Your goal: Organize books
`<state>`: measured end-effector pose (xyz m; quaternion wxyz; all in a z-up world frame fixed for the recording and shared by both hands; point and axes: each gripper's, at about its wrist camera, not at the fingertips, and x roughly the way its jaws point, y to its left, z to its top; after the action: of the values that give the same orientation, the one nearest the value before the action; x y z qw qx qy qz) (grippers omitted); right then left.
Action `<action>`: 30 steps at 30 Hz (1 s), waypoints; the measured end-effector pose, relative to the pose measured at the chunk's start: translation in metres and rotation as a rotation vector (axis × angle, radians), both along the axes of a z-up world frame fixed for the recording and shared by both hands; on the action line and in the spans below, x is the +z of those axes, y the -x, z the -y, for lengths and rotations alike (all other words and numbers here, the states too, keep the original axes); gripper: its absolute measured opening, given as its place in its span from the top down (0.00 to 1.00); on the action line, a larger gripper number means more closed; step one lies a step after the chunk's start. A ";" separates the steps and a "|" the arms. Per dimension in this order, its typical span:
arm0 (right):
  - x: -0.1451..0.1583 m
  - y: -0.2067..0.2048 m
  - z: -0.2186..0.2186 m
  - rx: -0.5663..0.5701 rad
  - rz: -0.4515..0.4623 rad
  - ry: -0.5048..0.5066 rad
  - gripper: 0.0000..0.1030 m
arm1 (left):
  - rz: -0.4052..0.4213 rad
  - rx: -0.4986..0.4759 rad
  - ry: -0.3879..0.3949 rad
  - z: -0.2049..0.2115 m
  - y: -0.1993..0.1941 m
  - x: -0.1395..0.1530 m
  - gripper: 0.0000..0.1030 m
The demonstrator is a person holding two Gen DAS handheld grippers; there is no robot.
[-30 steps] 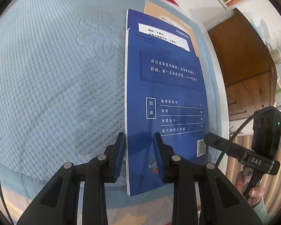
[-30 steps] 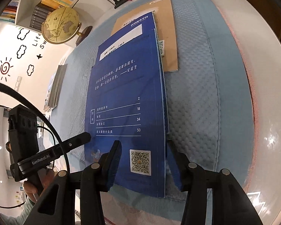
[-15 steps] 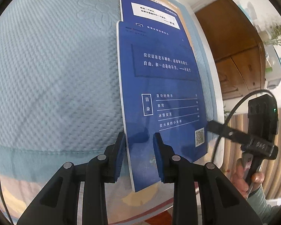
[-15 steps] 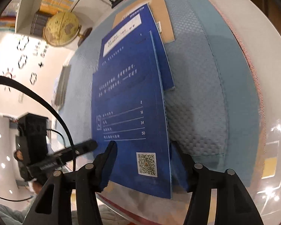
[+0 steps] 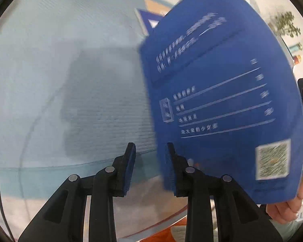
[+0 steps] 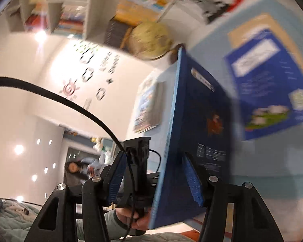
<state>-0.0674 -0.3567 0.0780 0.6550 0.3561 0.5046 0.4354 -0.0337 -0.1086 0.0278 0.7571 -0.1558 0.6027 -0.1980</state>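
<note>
The blue book point(image 5: 222, 100) is up off the table and tipped, with its thin, smooth cover bent a little. It has white lines, white writing and a square code on it, all blurry. In the right view the book stands on its edge between the fingers of the right gripper point(image 6: 153, 179). The fingers are wide apart. The right blue ridged pad point(image 6: 191, 181) lies against the dark cover, but the left pad is well away from the book, so it is not pinched. The left gripper point(image 5: 149, 161) has its fingers a small way apart with nothing in the gap, only the cloth point(image 5: 70, 60) behind. The book's edge is right at its right-hand finger; I cannot tell if they touch. The cloth is pale blue, soft and bumpy like a quilt, and the book's grey shadow falls on it. A hand point(image 5: 284, 211) shows under the book's low corner. Farther back, a flat book point(image 6: 272, 80), also blue, lies on a tan book point(image 6: 250, 28) on the cloth. A round yellow globe point(image 6: 149, 40) sits near white shelves point(image 6: 90, 10) full of bright books.
</note>
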 end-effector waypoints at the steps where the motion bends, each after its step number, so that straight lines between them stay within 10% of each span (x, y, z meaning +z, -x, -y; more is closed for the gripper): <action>1: 0.002 0.001 -0.012 0.015 0.008 0.001 0.45 | 0.020 0.038 -0.014 -0.021 0.003 0.006 0.75; 7: -0.004 0.018 -0.088 0.103 0.017 0.088 0.42 | 0.066 0.305 -0.156 -0.150 0.027 0.019 0.75; 10: -0.021 0.032 -0.093 0.082 0.035 0.283 0.38 | 0.043 0.345 -0.162 -0.190 0.035 0.011 0.75; 16: -0.070 0.043 -0.097 0.026 0.013 0.682 0.44 | 0.029 0.167 -0.083 -0.156 0.042 -0.001 0.75; 30: -0.092 0.050 -0.091 -0.118 0.021 0.793 0.56 | -0.012 -0.004 -0.055 -0.099 0.044 -0.022 0.75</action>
<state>-0.1178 -0.2656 -0.0141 0.7704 0.0998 0.6056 0.1723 -0.0780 -0.0100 0.0055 0.7572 -0.1351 0.6126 -0.1820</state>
